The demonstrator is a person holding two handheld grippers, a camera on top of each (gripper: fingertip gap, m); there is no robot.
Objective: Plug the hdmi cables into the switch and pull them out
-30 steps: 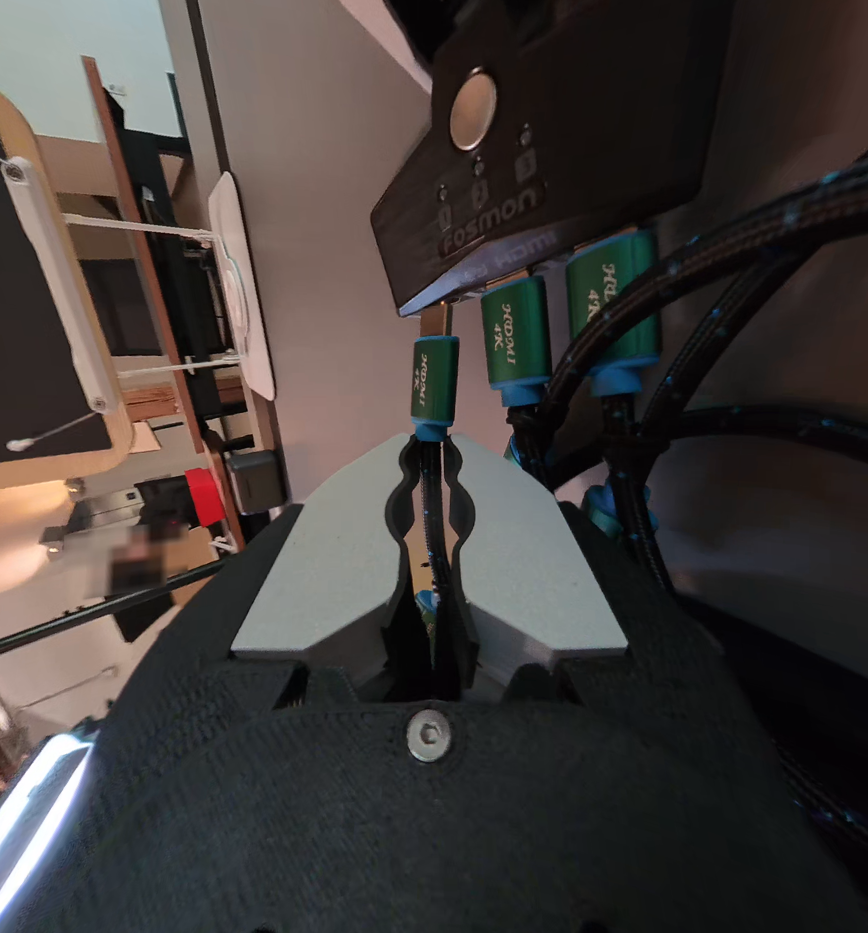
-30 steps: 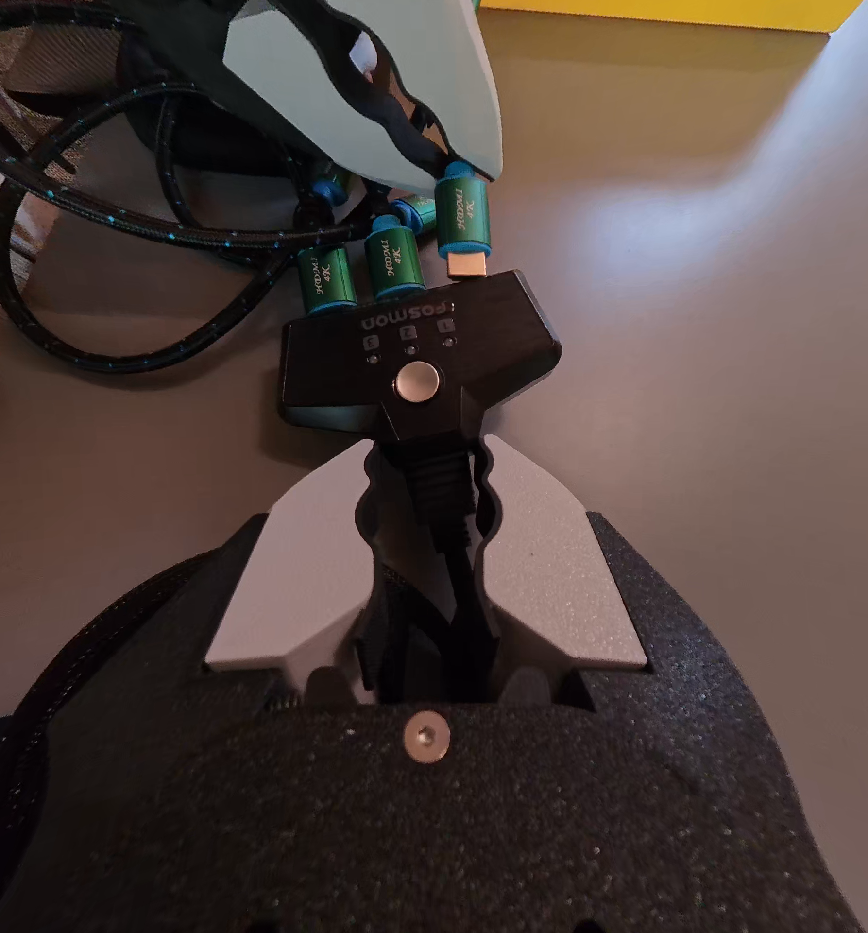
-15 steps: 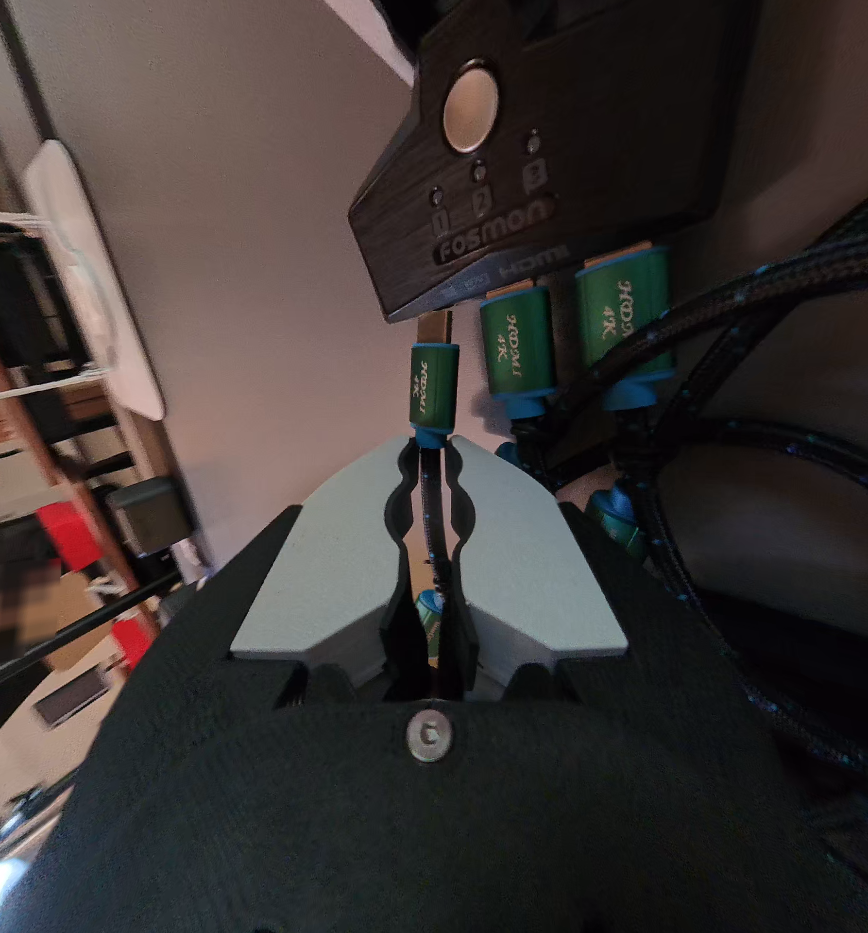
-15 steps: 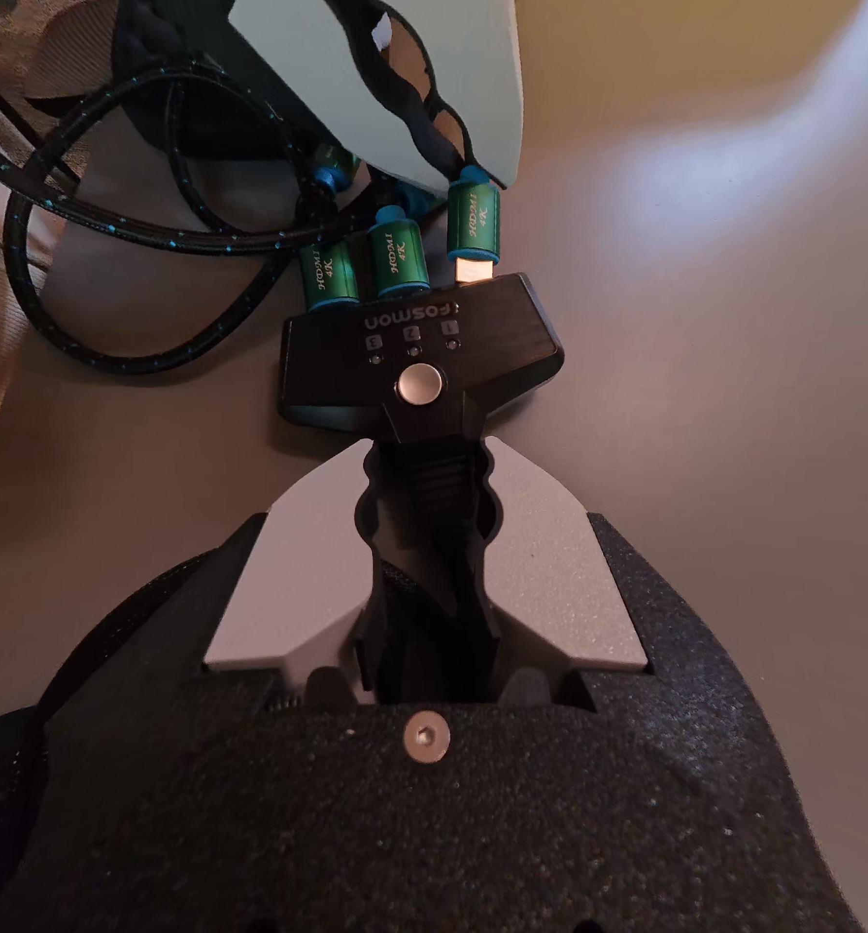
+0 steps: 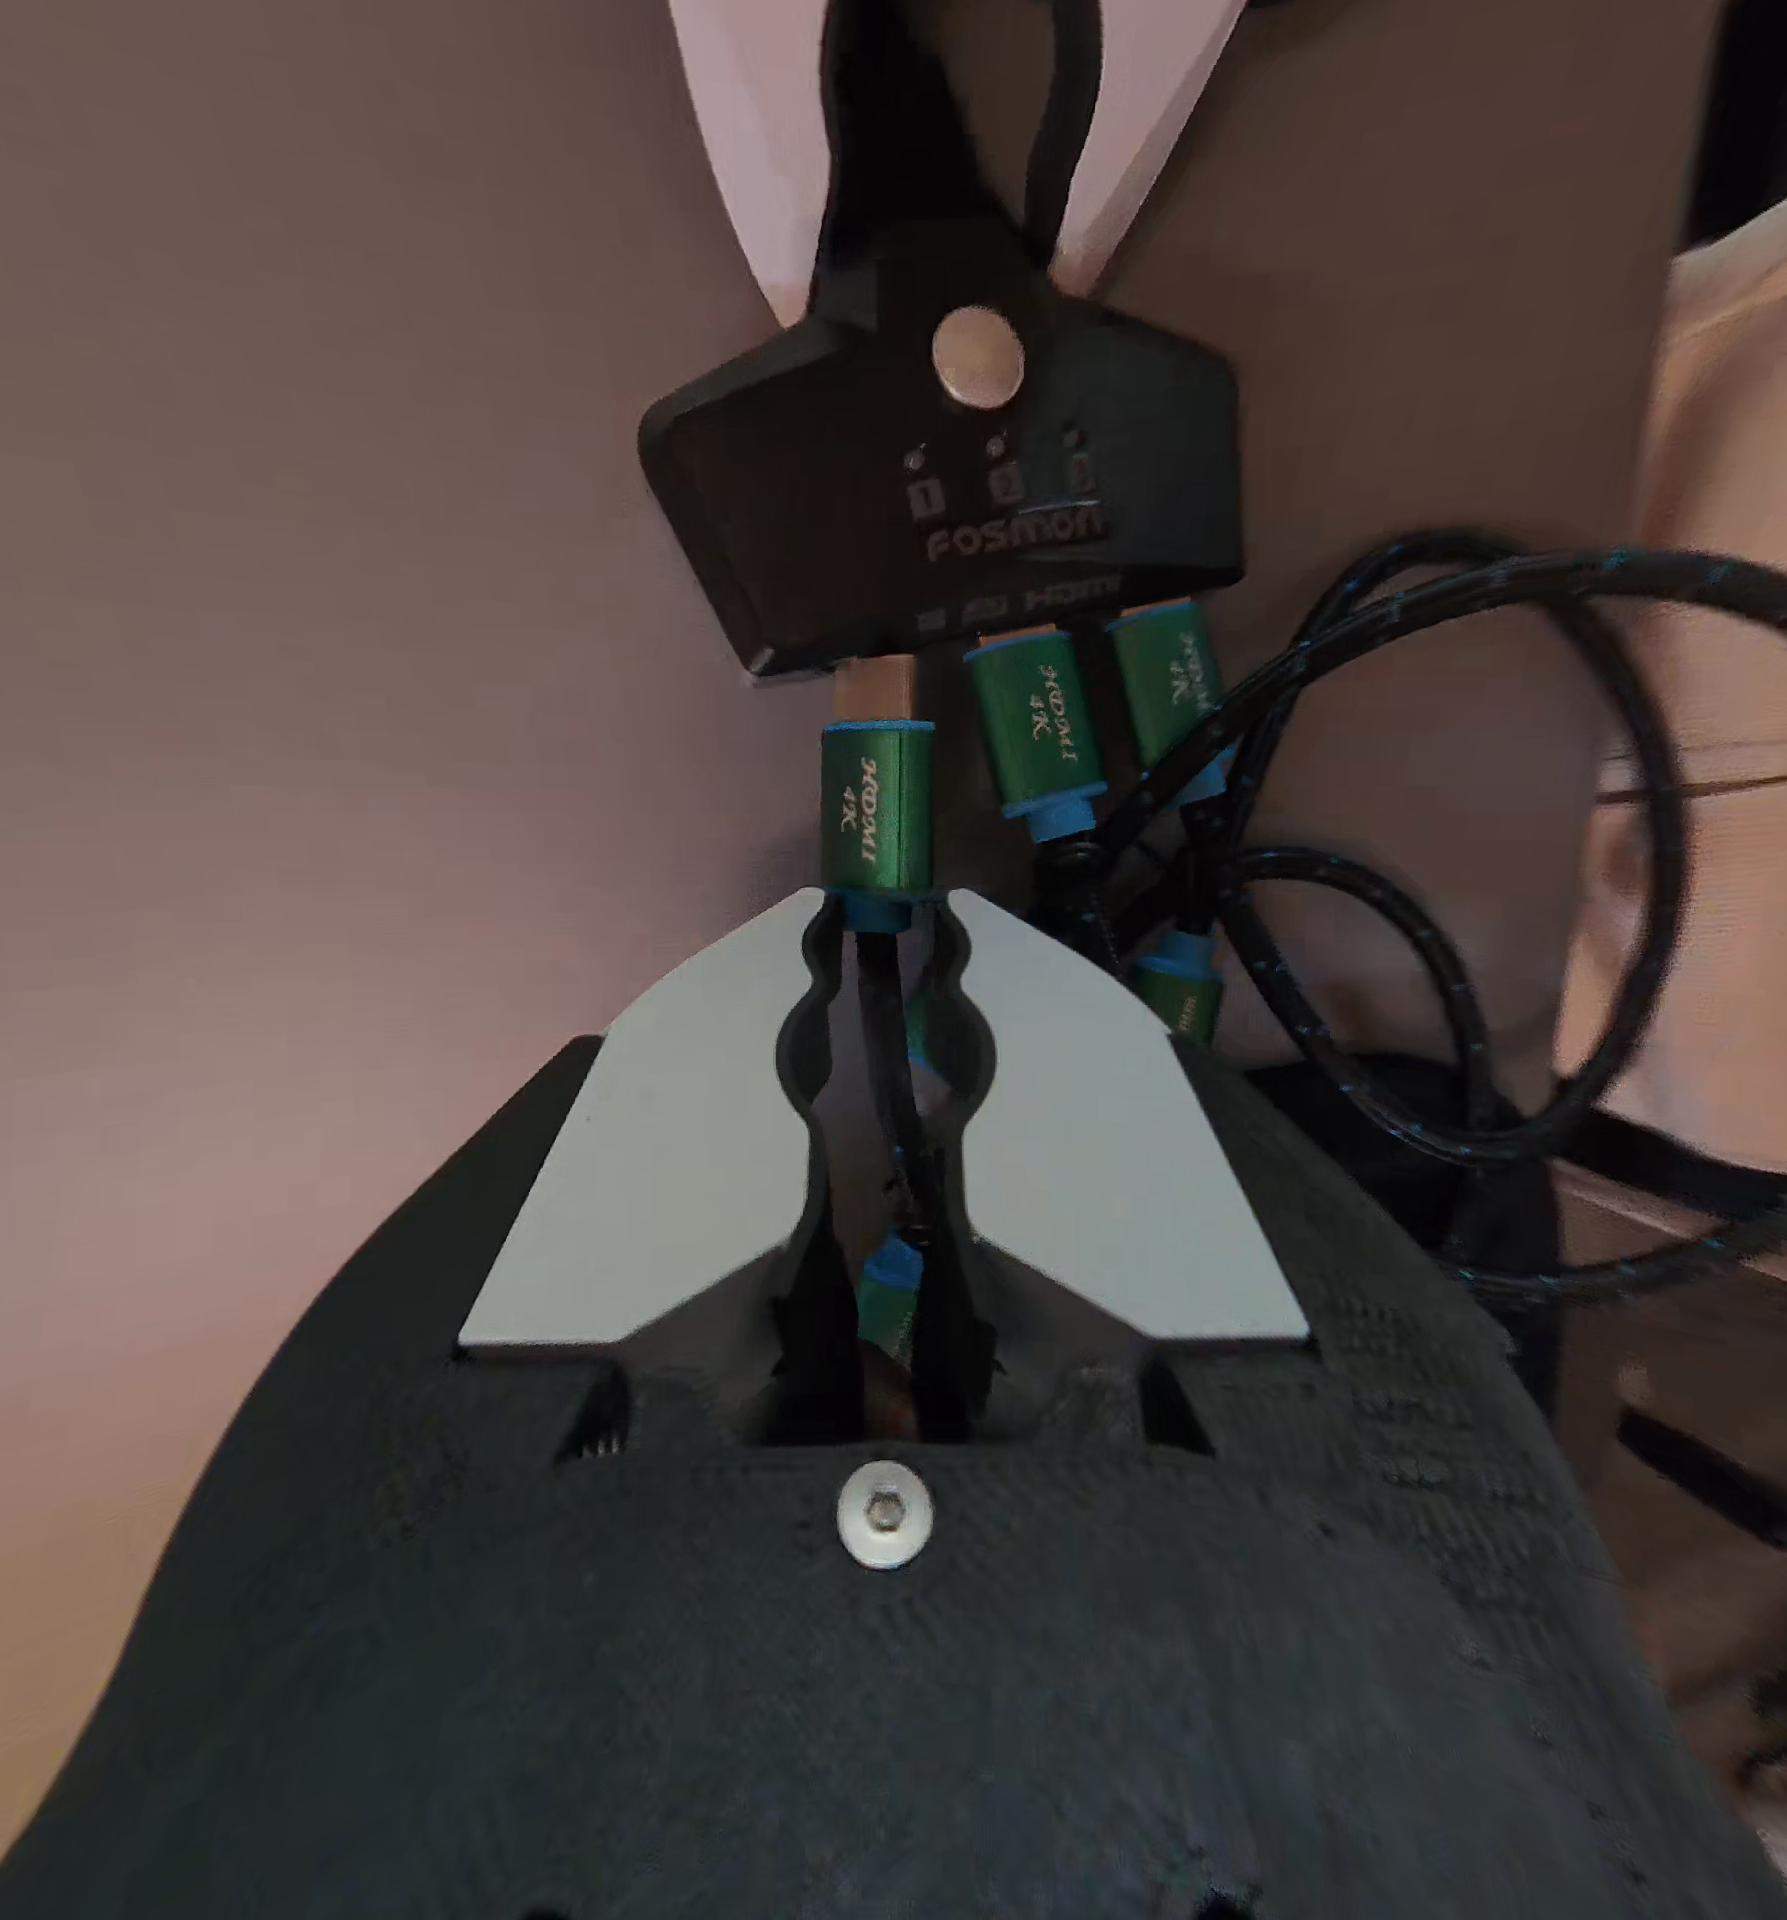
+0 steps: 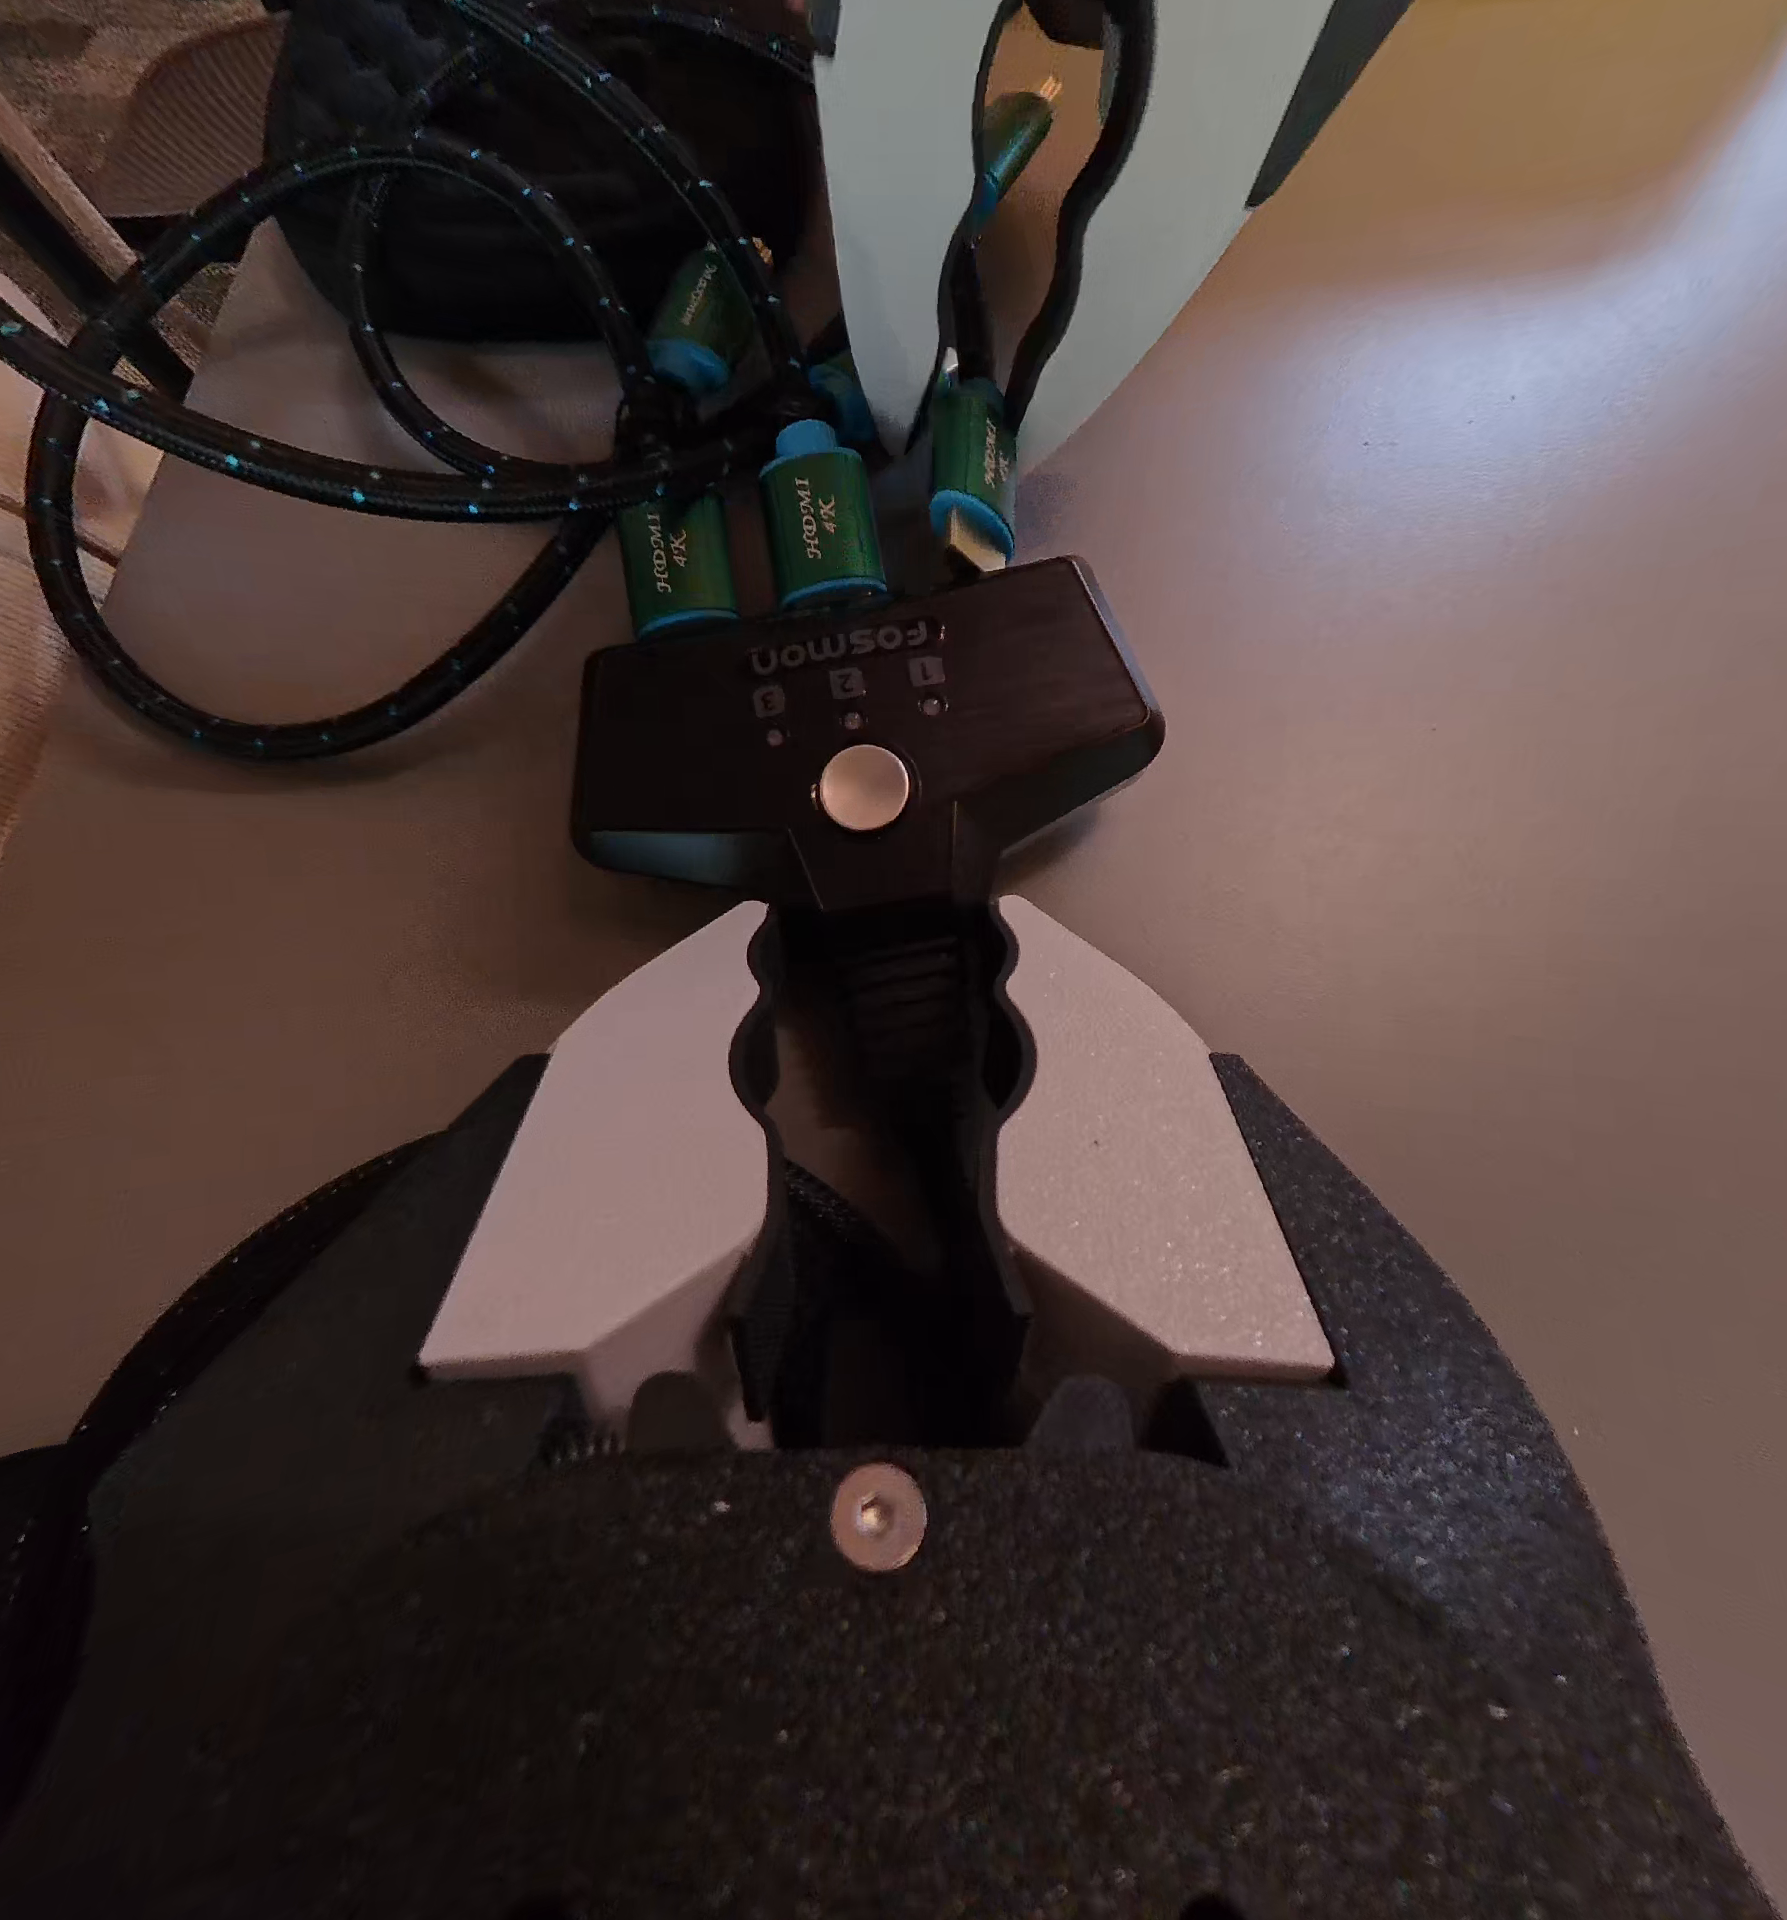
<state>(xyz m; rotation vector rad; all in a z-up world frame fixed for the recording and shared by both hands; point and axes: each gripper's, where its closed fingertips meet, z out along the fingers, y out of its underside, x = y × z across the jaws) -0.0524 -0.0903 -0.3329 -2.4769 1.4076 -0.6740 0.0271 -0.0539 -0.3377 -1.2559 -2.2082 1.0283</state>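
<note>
Hidden inside the switch [image 5: 972, 499]: the plug [image 5: 876, 808] tip's depth; cut off at the right edge: cable loops [image 5: 1595, 831].

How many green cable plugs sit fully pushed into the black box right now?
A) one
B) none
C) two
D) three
C: two green plugs sit flush against the HDMI switch, while the third plug, whose cable the left tool grips just behind it, shows bare gold metal at the port, so it is only partly in.
</note>
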